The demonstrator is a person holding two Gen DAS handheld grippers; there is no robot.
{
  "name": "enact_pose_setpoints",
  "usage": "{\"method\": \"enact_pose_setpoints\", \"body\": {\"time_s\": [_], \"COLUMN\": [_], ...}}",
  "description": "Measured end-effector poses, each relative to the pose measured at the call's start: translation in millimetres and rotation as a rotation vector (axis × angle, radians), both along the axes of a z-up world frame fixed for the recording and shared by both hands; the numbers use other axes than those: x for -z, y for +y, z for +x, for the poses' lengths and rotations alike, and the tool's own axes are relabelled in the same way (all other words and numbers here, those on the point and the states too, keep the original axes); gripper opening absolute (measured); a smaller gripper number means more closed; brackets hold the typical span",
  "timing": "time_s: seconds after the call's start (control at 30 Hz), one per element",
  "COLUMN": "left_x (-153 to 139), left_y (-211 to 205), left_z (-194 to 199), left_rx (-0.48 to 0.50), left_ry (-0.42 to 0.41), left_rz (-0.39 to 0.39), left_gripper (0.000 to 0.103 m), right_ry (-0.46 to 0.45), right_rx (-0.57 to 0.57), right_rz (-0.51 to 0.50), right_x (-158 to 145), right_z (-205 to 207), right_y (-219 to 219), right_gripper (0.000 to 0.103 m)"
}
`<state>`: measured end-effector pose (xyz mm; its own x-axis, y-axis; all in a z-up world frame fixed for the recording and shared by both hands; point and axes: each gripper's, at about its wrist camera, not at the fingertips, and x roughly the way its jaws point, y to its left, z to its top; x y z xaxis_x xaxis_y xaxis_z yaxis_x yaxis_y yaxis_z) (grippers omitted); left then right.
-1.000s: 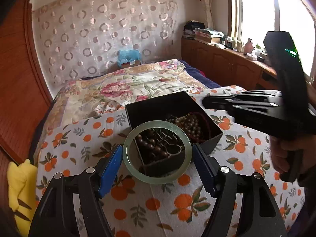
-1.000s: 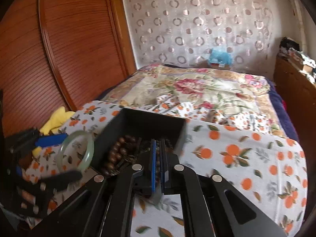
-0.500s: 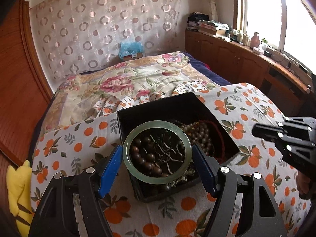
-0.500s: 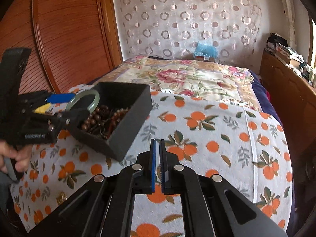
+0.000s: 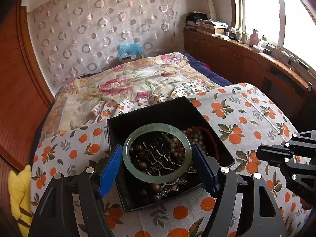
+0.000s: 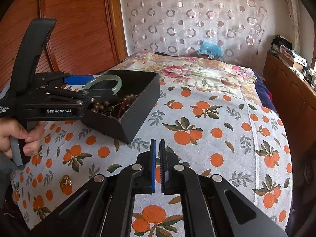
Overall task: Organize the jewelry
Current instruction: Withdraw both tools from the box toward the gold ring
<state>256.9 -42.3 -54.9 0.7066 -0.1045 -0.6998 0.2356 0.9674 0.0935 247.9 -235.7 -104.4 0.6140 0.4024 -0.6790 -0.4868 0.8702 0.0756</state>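
At the far left of our left wrist view a soft yellow cloth thing [image 5: 18, 193] lies beside the white cloth printed with oranges and green leaves [image 5: 233, 106], which covers the near end of the bed. Next comes our left claw [image 5: 157, 156], its blue pads [image 5: 109, 167] spread wide and pressing on opposite sides of a pale green, smooth stone bangle [image 5: 158, 126]. We hold the bangle nearly flat, right above the open square black box [image 5: 150, 110]. The box rests on the orange-print cloth, and inside it we see a tangle of dark brown bead strings [image 5: 141, 165], pearl-coloured beads [image 5: 175, 144], a red cord and some silver chain. To the right of the box, at the frame edge, the black tip of our right claw [image 5: 262, 154] reaches in above the cloth, well apart from the box.

In our right wrist view a hand [image 6: 14, 136] at the far left grips the handle of the left claw [image 6: 94, 86], with the green bangle [image 6: 116, 81] showing over the box's [image 6: 138, 106] near corner. Low on the cloth, left of centre, a small gold-coloured piece with a pearl [image 6: 66, 179] lies alone, apart from the box. In the middle our right claw [image 6: 157, 164] has its blue pads [image 6: 153, 165] drawn together with only a sliver between them and nothing in it, hanging over bare orange-print cloth [image 6: 217, 118]. Beyond lies a floral quilt [image 6: 197, 69], and at the right edge a dark wooden cabinet [image 6: 286, 90].
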Motion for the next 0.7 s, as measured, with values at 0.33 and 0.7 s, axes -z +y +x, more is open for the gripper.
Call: {"method": "enact_pose_setpoints", "body": {"time_s": [0.33, 0.7], "left_x": [-9, -19], "left_y": [7, 8], "left_z": [-3, -43], "left_rx": [-0.014, 0.026], "left_ry": [-0.021, -0.057], "left_rz": [-0.005, -0.046], "left_gripper": [0.069, 0.069], "right_ry": [-0.001, 0.013], "right_rx": [-0.012, -0.045], "right_rz": [-0.008, 0.004], "right_x": [-1, 5], "right_z": [-5, -30], "right_y": [4, -3], "right_gripper": [0.005, 0.024]}}
